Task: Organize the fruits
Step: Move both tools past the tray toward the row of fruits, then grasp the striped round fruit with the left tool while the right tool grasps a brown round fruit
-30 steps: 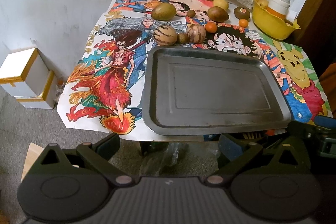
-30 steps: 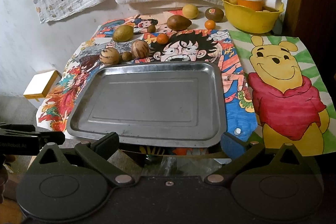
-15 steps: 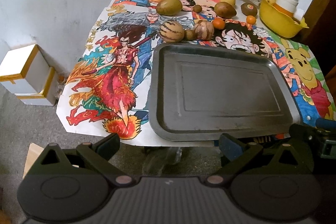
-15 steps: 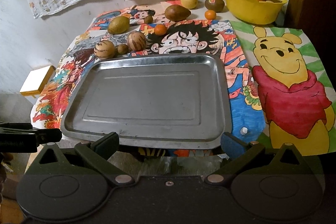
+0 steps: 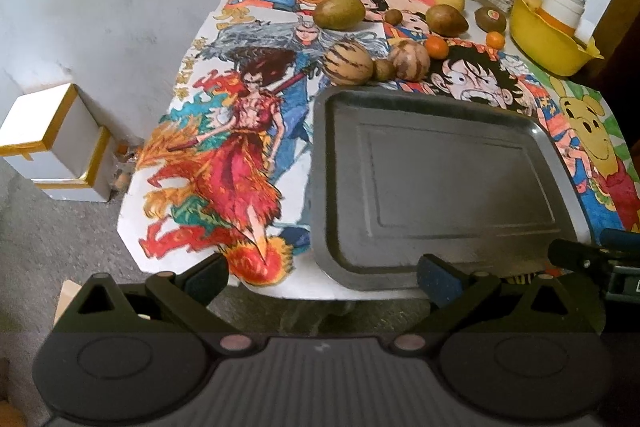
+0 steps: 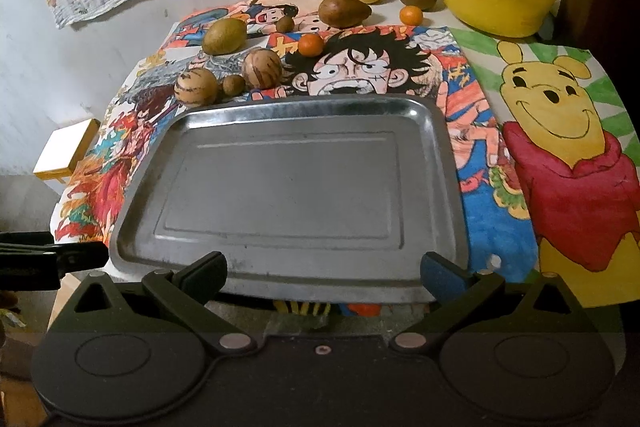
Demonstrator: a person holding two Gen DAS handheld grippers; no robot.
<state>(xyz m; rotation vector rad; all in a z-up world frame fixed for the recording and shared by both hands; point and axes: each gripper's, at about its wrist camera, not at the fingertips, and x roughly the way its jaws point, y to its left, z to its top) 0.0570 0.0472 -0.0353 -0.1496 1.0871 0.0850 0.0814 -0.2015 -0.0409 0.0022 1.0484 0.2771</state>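
While your right gripper (image 6: 322, 273) gapes wide and holds nothing, take the firm, rollable striped fruit (image 6: 262, 69) ahead across its middle.

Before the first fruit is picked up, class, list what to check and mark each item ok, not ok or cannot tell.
1. Metal tray holds nothing yet: ok.
2. Left gripper jaws open, nothing held: ok.
3. Right gripper jaws open, nothing held: ok.
4. Striped fruit just beyond the tray's far rim, nothing lying on it: ok.
5. Small brown fruit clear of its striped neighbours: cannot tell.
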